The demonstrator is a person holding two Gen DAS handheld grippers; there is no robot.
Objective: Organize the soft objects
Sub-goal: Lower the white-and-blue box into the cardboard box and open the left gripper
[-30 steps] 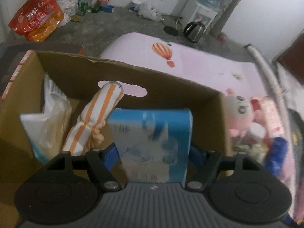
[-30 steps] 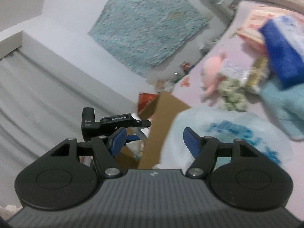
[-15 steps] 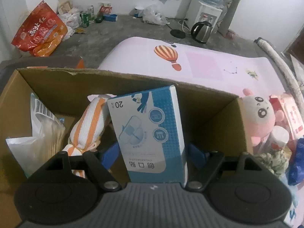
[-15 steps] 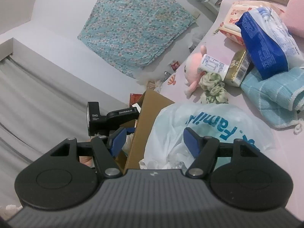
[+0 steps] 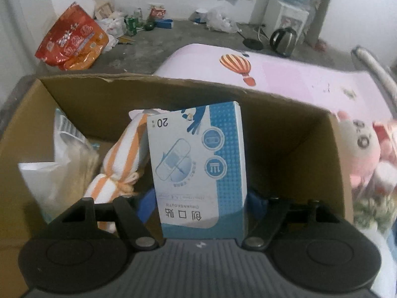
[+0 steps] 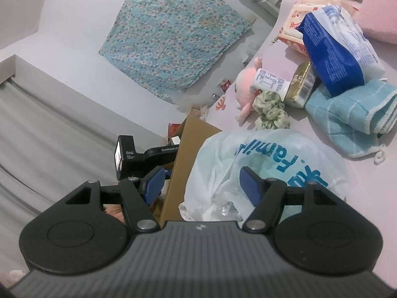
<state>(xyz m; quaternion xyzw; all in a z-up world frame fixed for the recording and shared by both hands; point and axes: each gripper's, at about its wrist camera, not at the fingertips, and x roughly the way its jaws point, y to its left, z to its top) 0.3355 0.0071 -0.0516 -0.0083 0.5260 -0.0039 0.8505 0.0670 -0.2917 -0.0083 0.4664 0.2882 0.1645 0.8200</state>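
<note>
The left gripper (image 5: 199,200) has its jaws closing back on the plaster box (image 5: 198,168), now lower inside the cardboard box (image 5: 310,134), release likely near, while the right gripper (image 6: 201,182) hangs open, empty.

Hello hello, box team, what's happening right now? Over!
Left hand-held gripper holds blue bandage box over cardboard box. Right hand-held gripper open, empty. Striped towel crowds the drop.

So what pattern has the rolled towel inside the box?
Orange and white stripes on the towel; left wrist view.
</note>
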